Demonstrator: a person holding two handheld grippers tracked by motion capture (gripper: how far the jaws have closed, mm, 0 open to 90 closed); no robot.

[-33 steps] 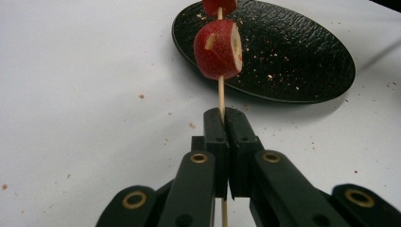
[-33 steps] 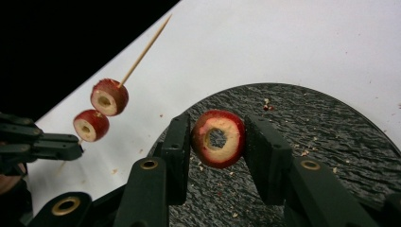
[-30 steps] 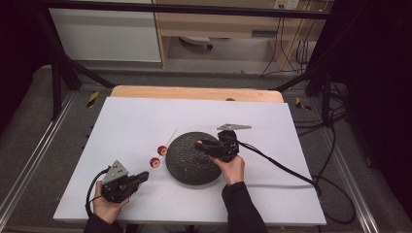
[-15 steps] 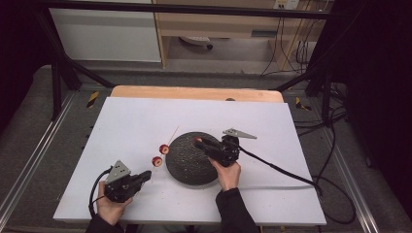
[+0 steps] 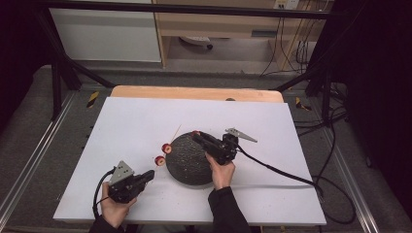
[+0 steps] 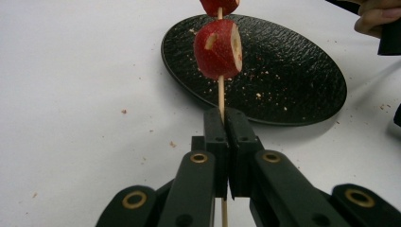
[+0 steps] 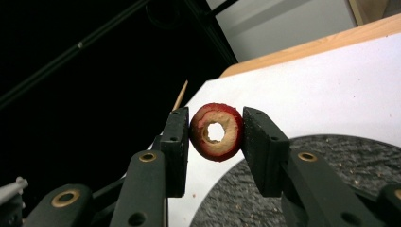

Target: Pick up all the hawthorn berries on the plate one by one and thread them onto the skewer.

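Observation:
My left gripper [image 5: 148,176] [image 6: 226,119] rests near the table's front left, shut on the lower end of a thin wooden skewer [image 6: 221,94]. The skewer [image 5: 171,138] slants up toward the far right, and two red fruit pieces [image 5: 160,160] [image 6: 218,48] are threaded on it. Over the far left rim of a round black plate [image 5: 192,162] [image 6: 283,71], my right gripper [image 5: 196,135] [image 7: 215,128] is shut on a red ring-shaped fruit slice [image 7: 216,131] with a hole through its middle. The skewer's pointed tip [image 7: 180,96] shows just behind the right gripper's left jaw.
A white sheet [image 5: 126,121] covers the table, with a wooden edge [image 5: 194,92] at the far side. Crumbs dot the plate [image 7: 340,165] and the sheet around it. A black cable [image 5: 277,171] trails right from my right gripper. Metal frame rails run along both sides.
The right gripper has turned slightly over the plate while keeping the fruit slice. The left gripper and the skewer have stayed where they were.

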